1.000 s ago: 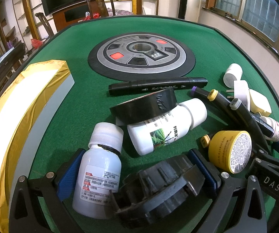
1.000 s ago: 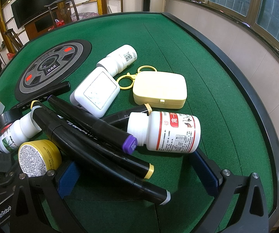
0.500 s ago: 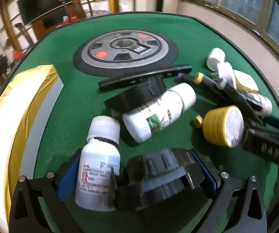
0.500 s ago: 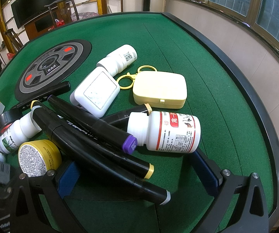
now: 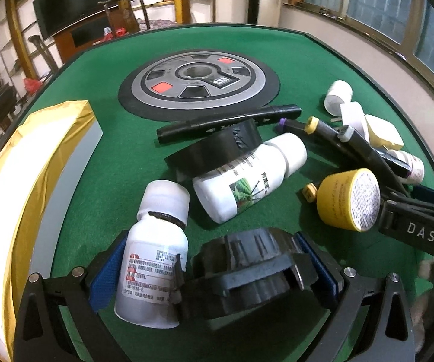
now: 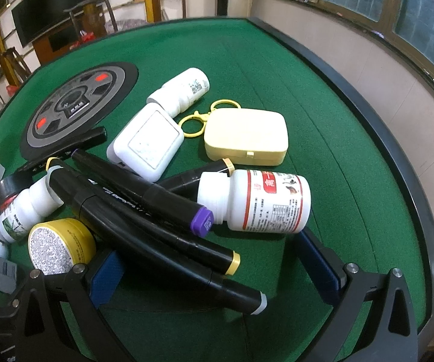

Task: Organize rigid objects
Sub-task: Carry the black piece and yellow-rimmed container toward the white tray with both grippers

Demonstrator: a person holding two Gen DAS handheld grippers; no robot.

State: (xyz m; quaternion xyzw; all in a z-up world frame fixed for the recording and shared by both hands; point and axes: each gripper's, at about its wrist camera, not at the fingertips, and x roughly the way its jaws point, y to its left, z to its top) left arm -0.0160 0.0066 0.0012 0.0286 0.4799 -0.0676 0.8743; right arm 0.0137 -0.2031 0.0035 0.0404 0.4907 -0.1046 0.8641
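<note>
My left gripper (image 5: 214, 268) is open, its blue pads on either side of a small white bottle (image 5: 153, 259) and a black ribbed part (image 5: 247, 274) that lie together on the green felt. I cannot tell whether the pads touch them. Beyond lie a black tape roll (image 5: 217, 150), a white green-label bottle (image 5: 253, 178) and a yellow tin (image 5: 349, 203). My right gripper (image 6: 214, 271) is open around the ends of three black markers (image 6: 144, 208), with a red-label white bottle (image 6: 262, 200) by its right pad.
A gold-edged white box (image 5: 20, 187) stands at the left. A round grey and black dial (image 5: 199, 81) sits in the table's middle. A white adapter (image 6: 146, 141), a cream case with keyring (image 6: 247, 135) and another white bottle (image 6: 183, 90) lie further out. The table rim (image 6: 398, 157) curves right.
The left wrist view swung and shook half a second ago, then settled a little higher and further back. The bottle and black part stayed between its pads. The right gripper has not moved.
</note>
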